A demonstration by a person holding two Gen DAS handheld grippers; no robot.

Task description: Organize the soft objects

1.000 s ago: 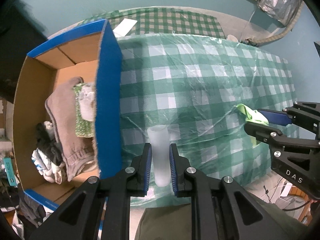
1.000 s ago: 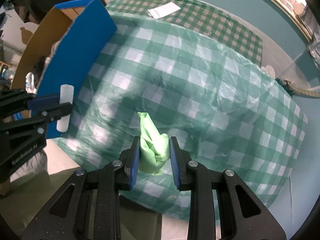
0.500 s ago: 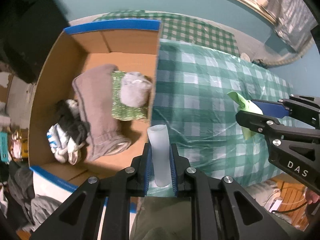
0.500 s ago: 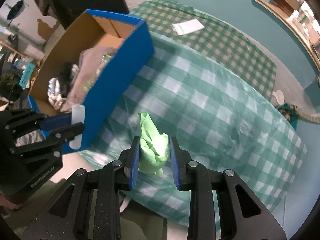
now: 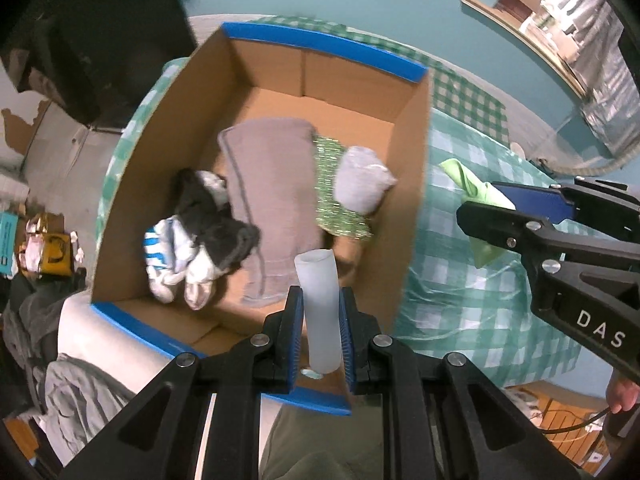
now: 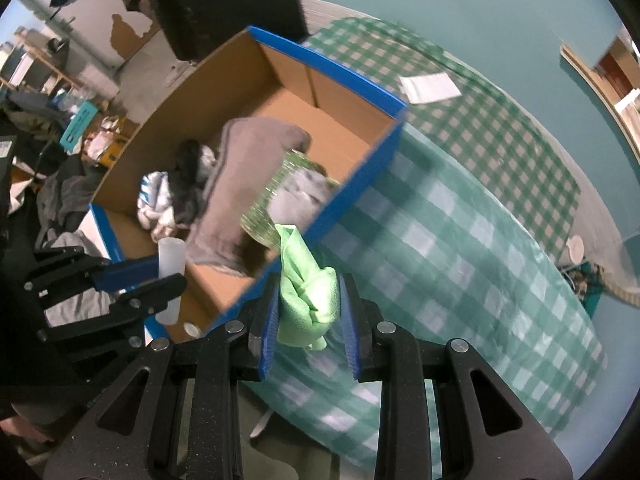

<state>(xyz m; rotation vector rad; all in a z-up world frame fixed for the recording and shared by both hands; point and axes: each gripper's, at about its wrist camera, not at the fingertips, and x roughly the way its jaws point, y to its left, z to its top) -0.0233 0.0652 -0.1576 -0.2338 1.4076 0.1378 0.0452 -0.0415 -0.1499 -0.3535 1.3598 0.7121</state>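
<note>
My left gripper (image 5: 319, 308) is shut on a pale translucent soft tube (image 5: 320, 300) and holds it above the near part of an open cardboard box with blue edges (image 5: 320, 44). The box holds a grey cloth (image 5: 272, 184), a green glittery piece (image 5: 332, 196), a grey bundle (image 5: 362, 184) and black and striped socks (image 5: 196, 232). My right gripper (image 6: 308, 304) is shut on a bright green cloth (image 6: 306, 292), just right of the box (image 6: 320, 64) over the checked tablecloth (image 6: 460, 240). The left gripper with the tube (image 6: 172, 272) shows in the right wrist view.
The box stands at the left end of the table with the green checked cover (image 5: 480, 280). A white paper (image 6: 430, 86) lies on the far cloth. Clutter and grey fabric (image 5: 80, 392) lie on the floor to the left. A dark cabinet (image 5: 100, 32) stands behind the box.
Both grippers have moved left toward the box. The tube is now over the box's inside; the green cloth is now next to the box's right wall.
</note>
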